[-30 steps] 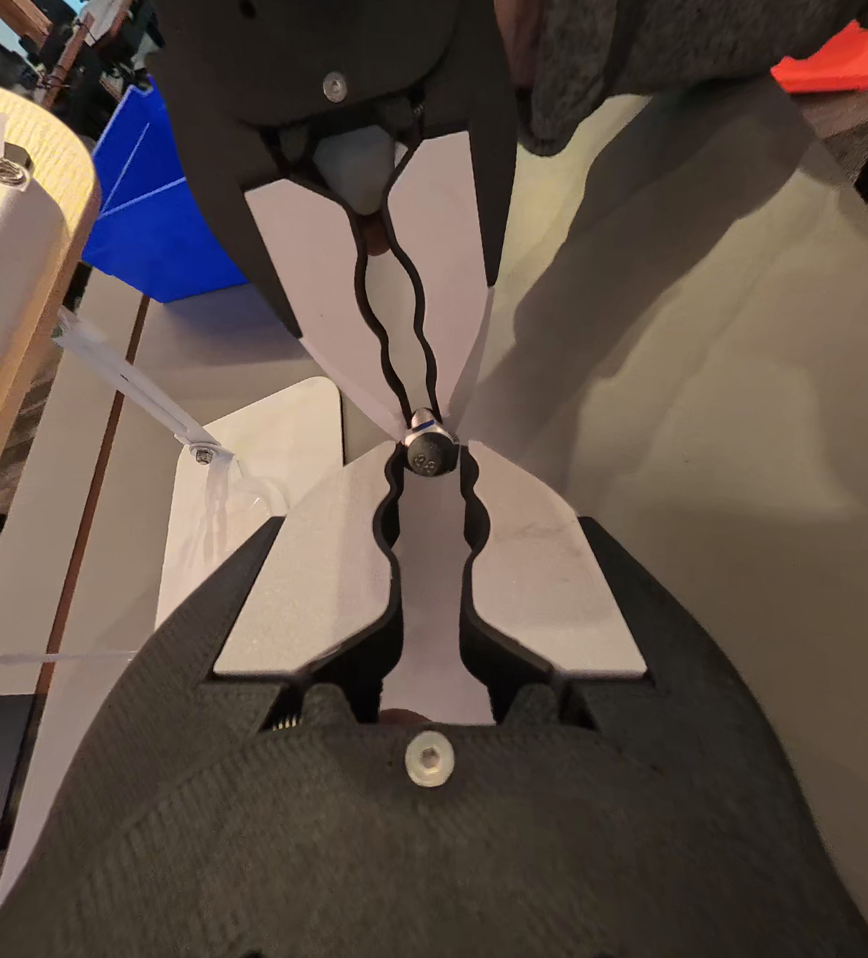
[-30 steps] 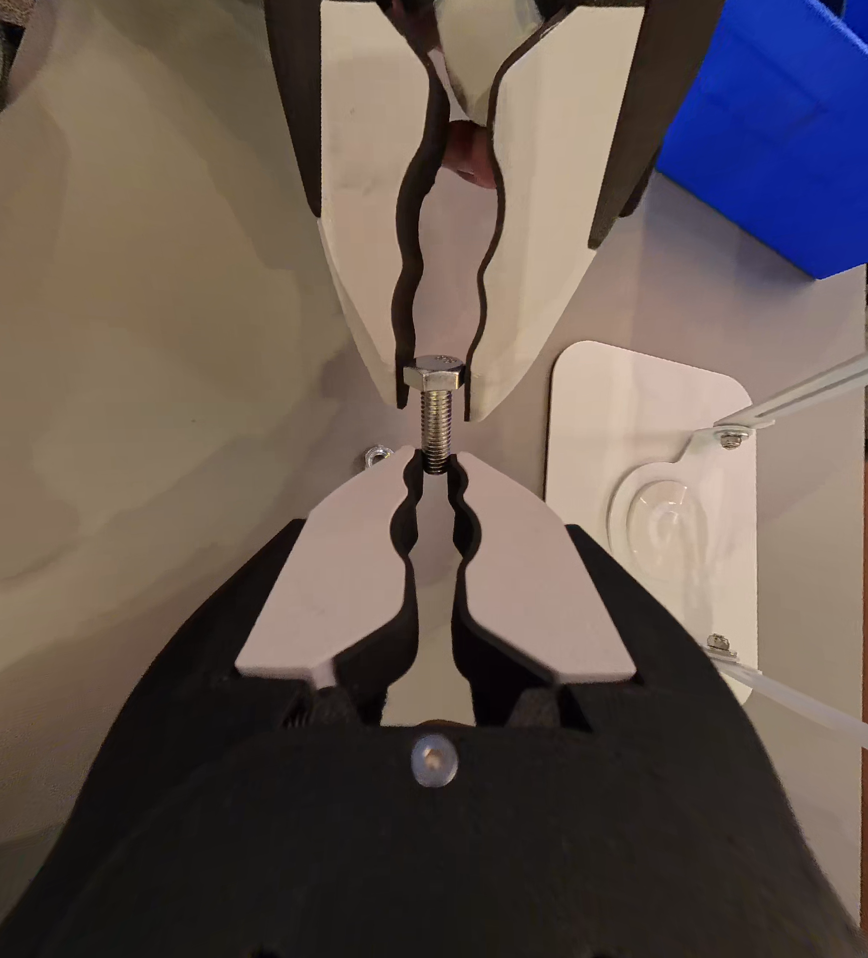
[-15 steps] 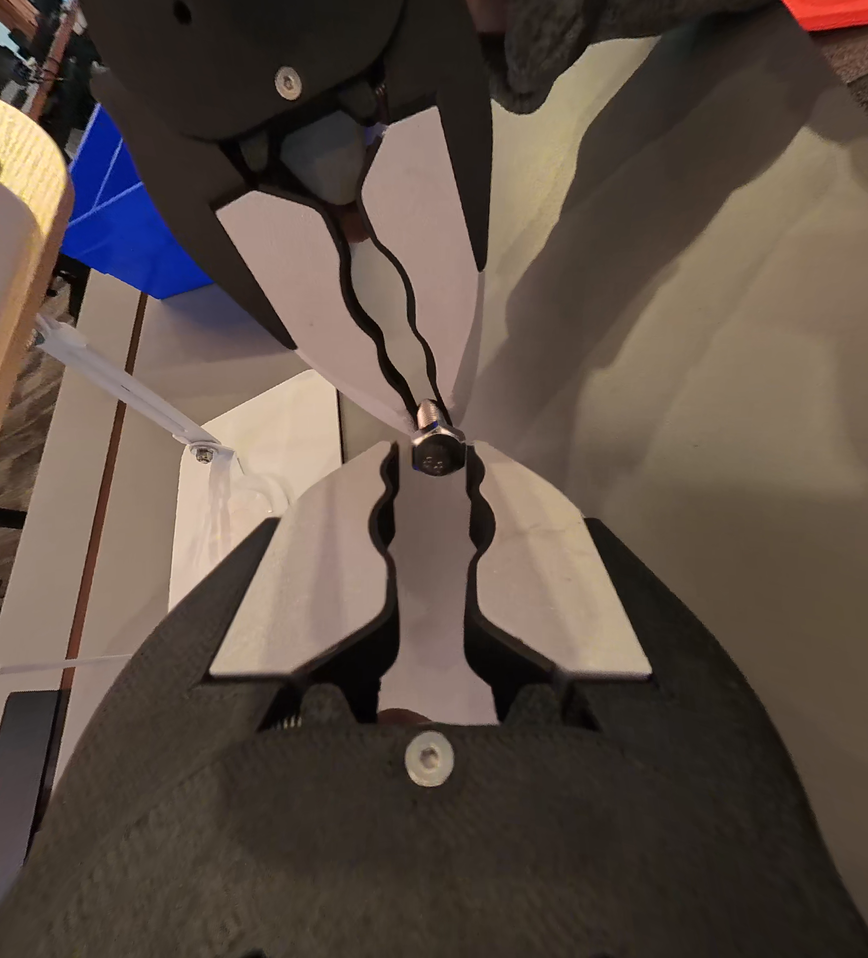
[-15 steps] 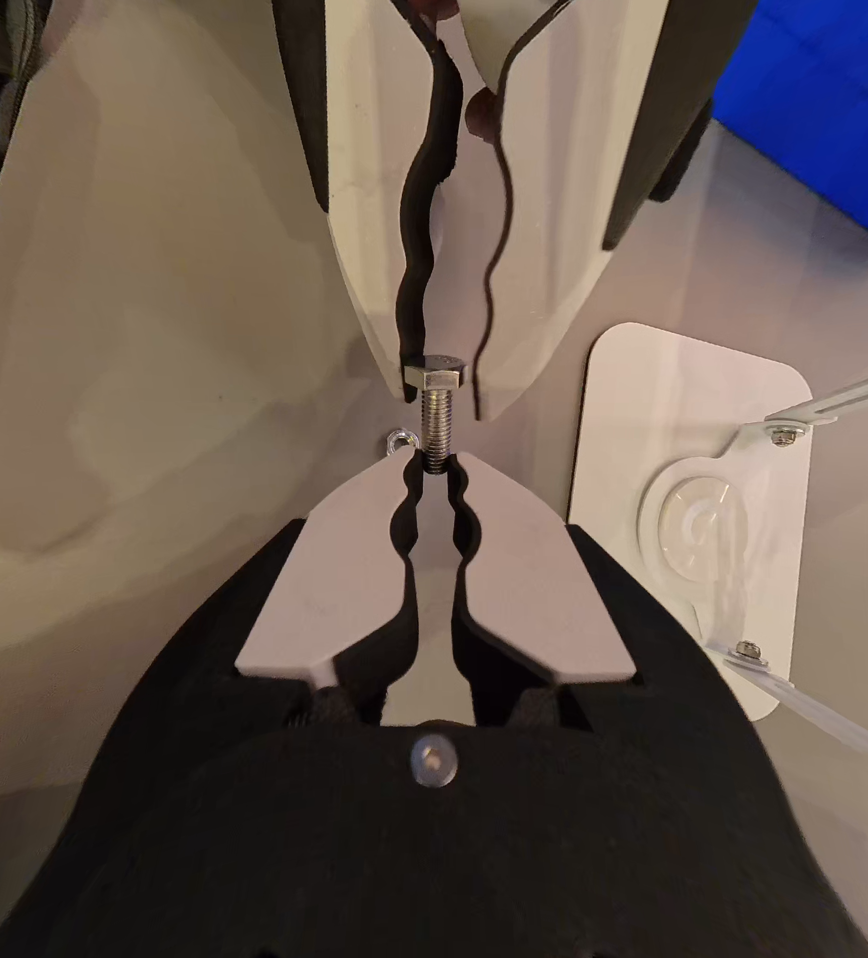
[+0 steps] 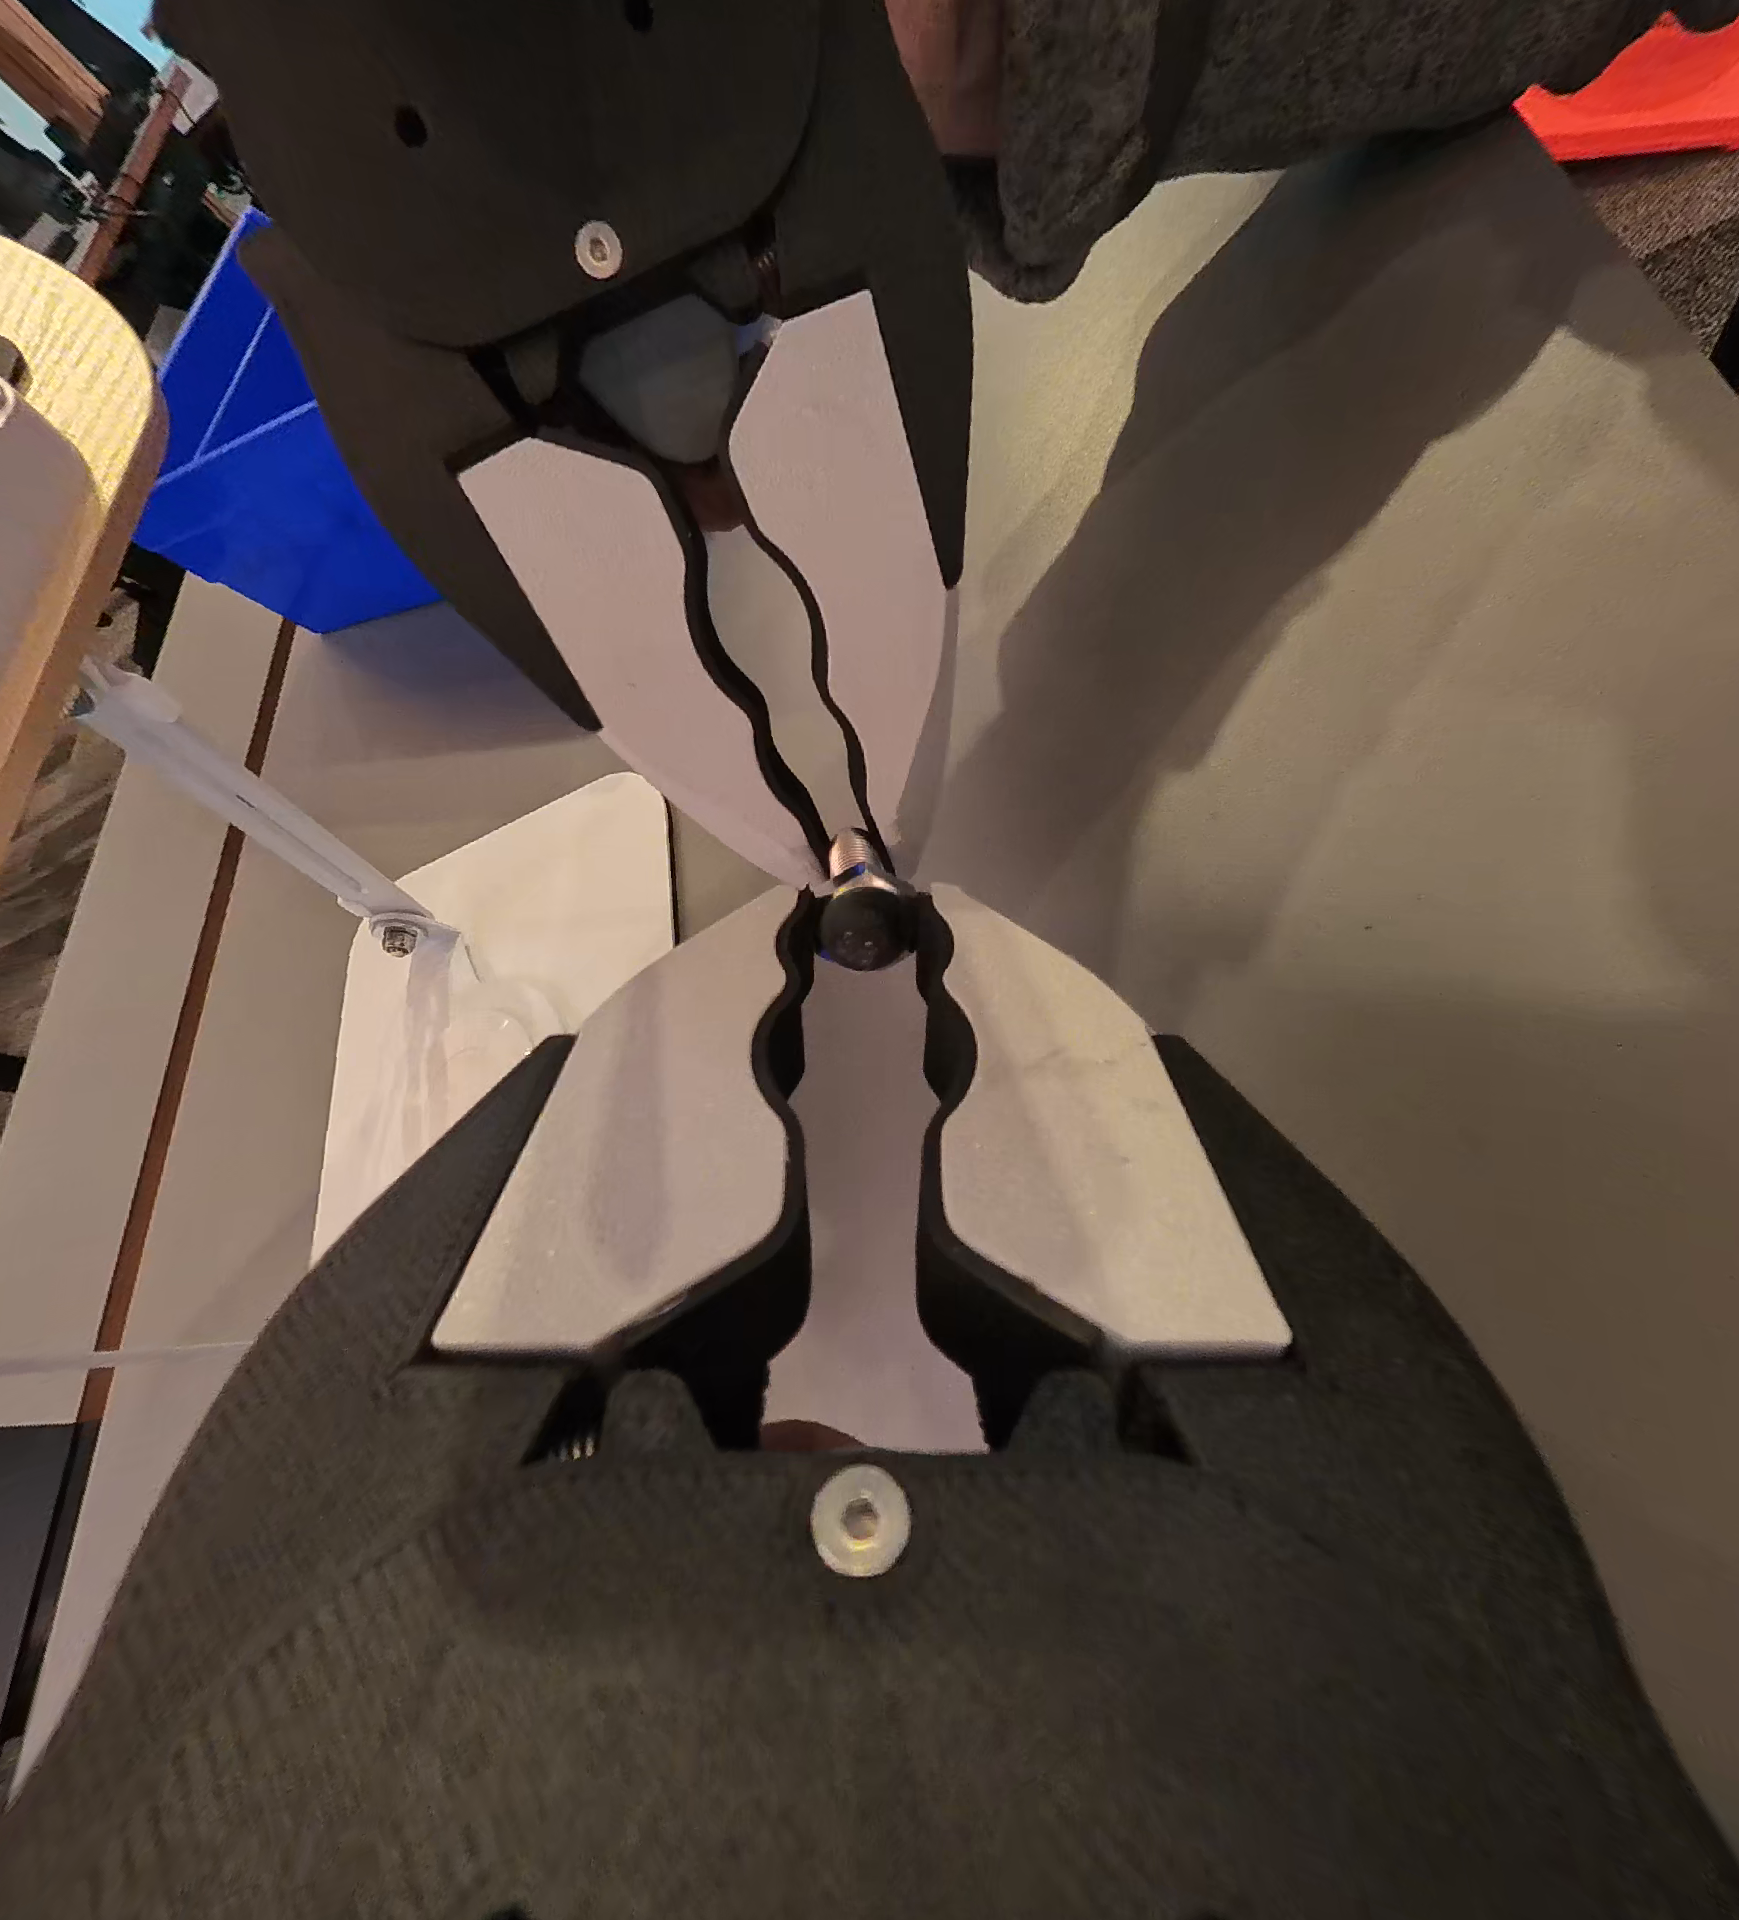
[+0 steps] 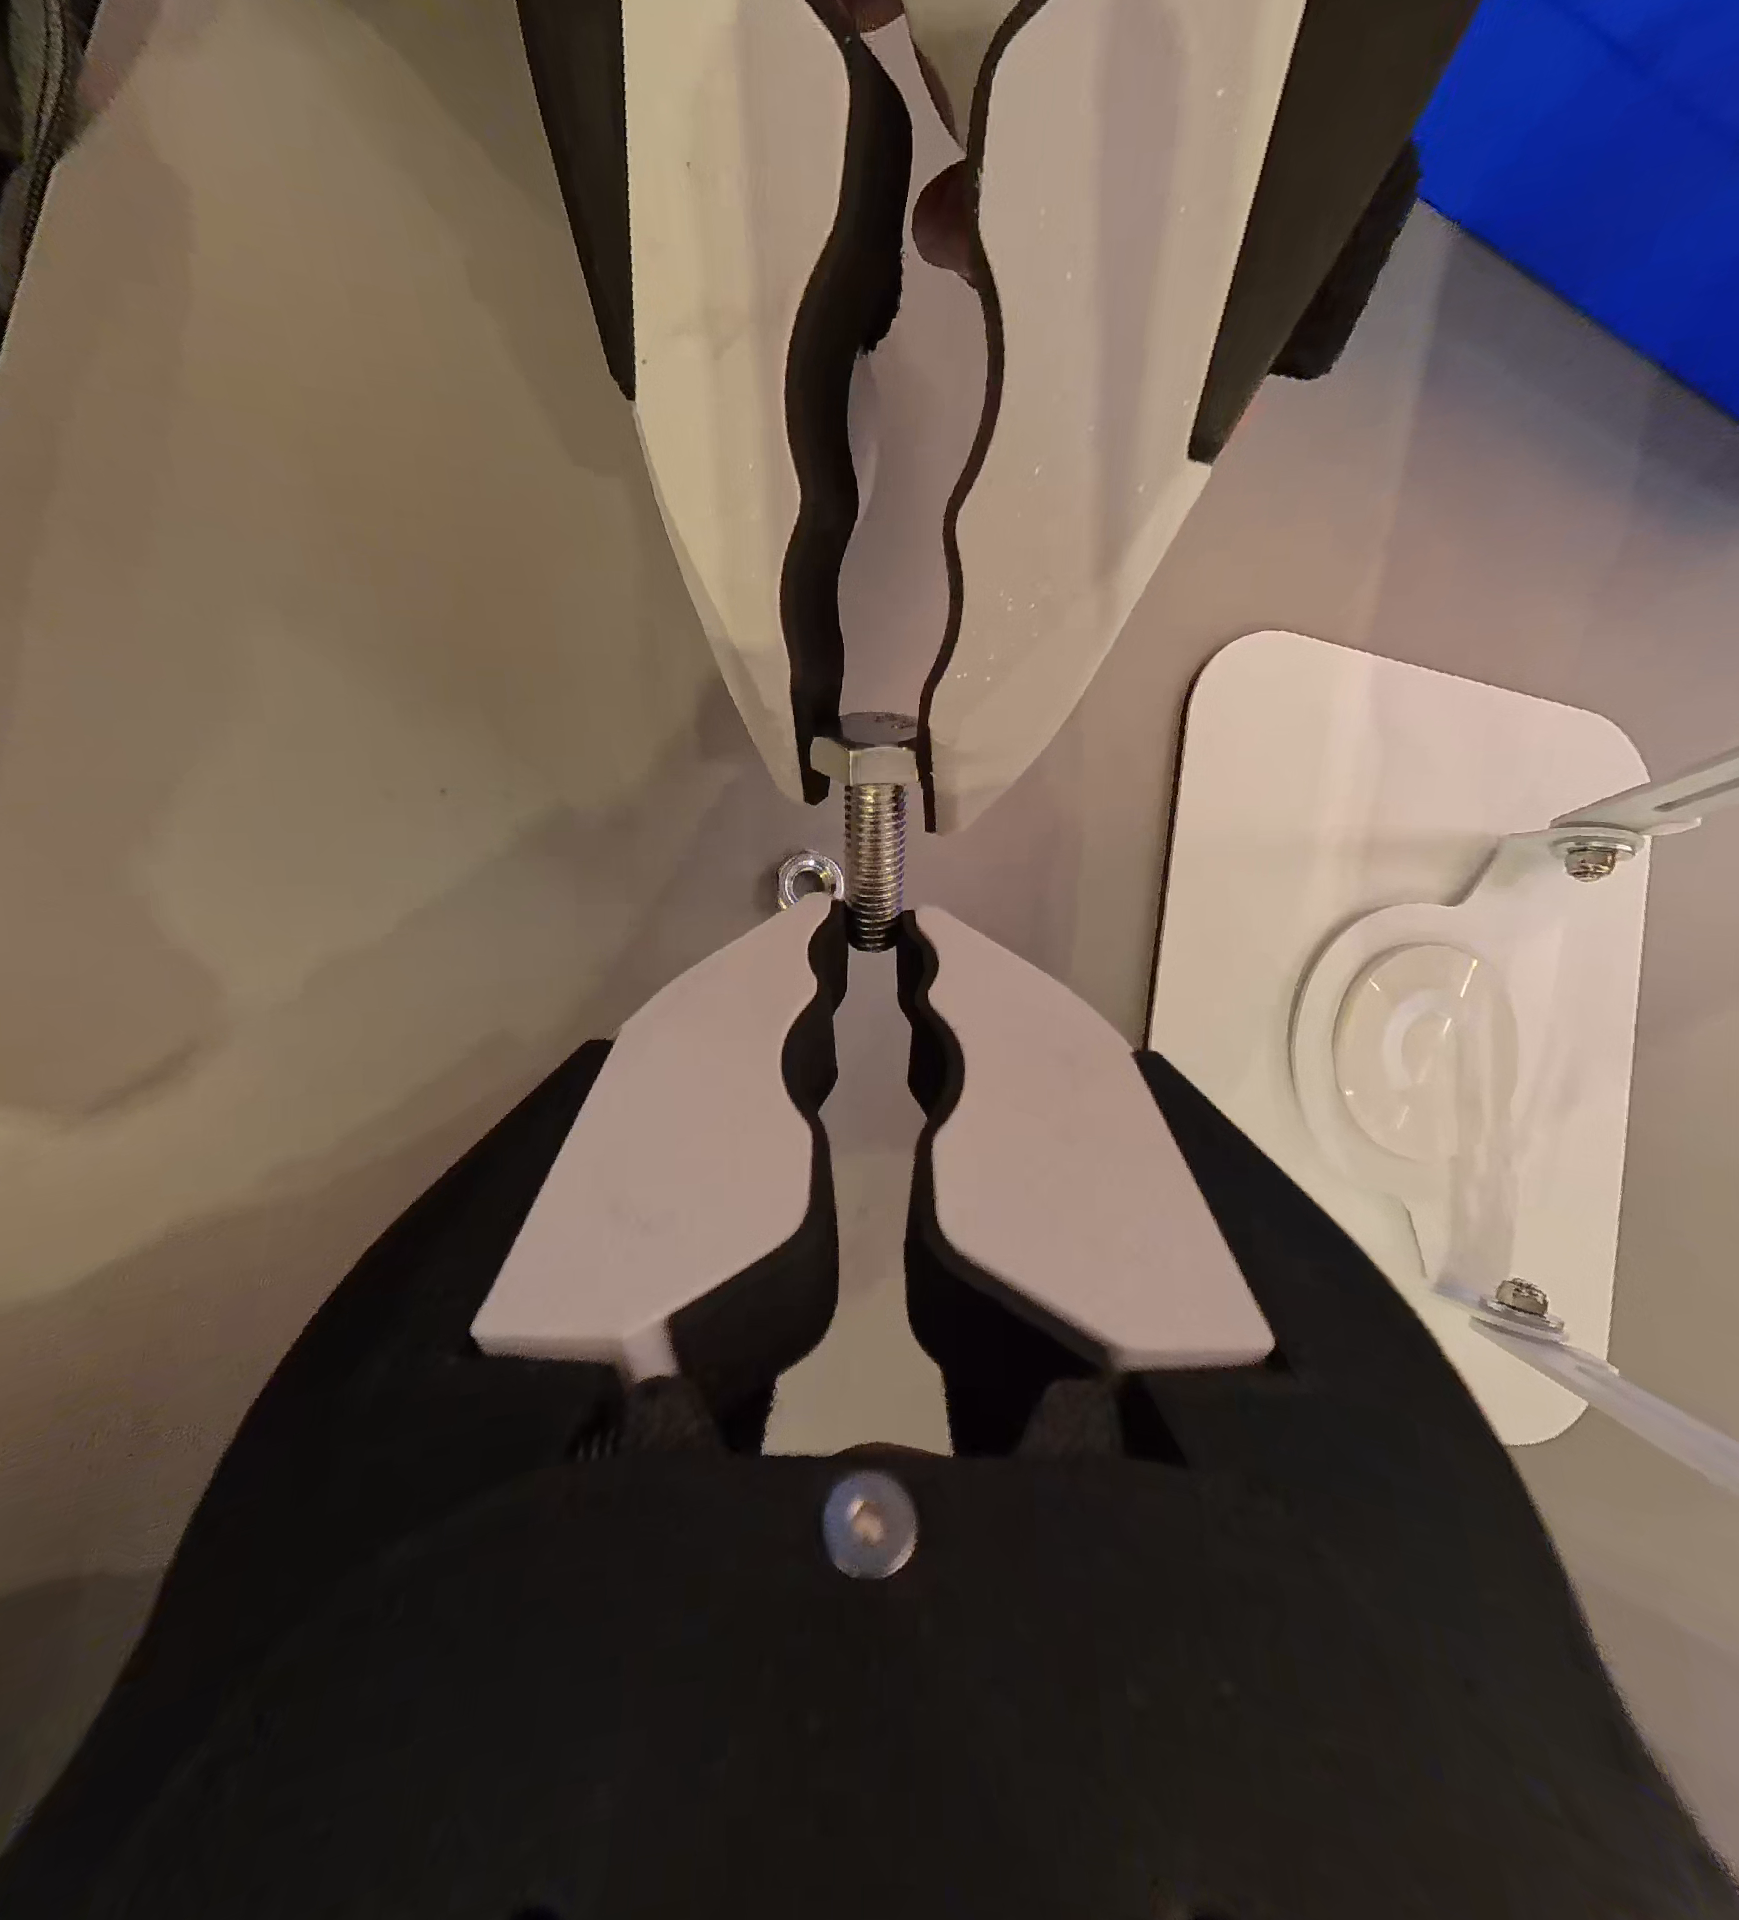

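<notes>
- The right tool (image 6: 870, 920) is clenched on the threaded tip of a silver bolt (image 6: 873, 852), centre frame.
- The left tool (image 5: 863, 914) grips the bolt's hex head (image 5: 863, 932).
- A small nut (image 6: 809, 875) lies on the table (image 6: 325, 727), just left of the shank.
- Judged: keep both grips coaxial and firm.

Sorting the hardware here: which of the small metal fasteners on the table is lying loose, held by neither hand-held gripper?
The small silver nut, flat on the grey table just left of the bolt. The bolt is gripped at both ends; the bracket screws are fastened down.
</notes>
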